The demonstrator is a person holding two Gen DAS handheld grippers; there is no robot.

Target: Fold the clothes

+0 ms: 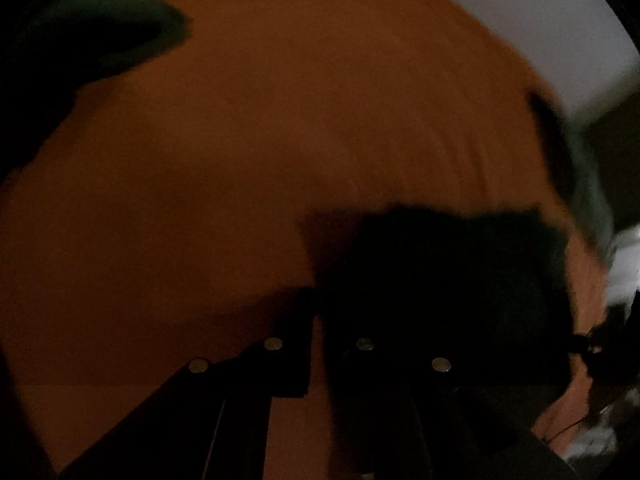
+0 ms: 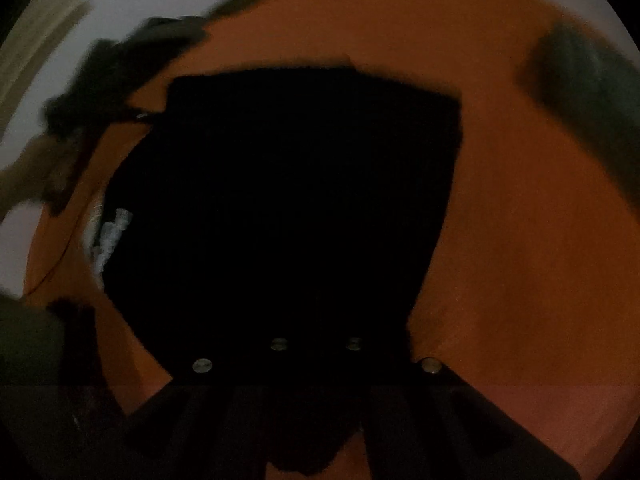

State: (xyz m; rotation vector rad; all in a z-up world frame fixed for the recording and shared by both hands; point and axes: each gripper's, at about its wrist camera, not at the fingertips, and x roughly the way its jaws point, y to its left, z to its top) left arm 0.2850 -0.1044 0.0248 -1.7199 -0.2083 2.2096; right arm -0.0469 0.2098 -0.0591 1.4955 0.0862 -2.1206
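Orange table (image 2: 520,240) is dimly lit beneath a black garment (image 2: 288,200). Both the left tongs (image 1: 318,320) and right tongs (image 2: 316,344) are seen clamped on its edge; the fold is best carried level, corners kept aligned.

My left gripper (image 1: 318,320) sits low centre of frame, jaws nearly together; my right gripper (image 2: 316,344), likewise low centre, is clamped.

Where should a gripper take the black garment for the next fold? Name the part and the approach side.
Probably the far straight edge of the black garment, near its upper right corner in the right wrist view. Come from above, over the bare orange surface. That edge lies flat and exposed; the near end is bunched at the right gripper.
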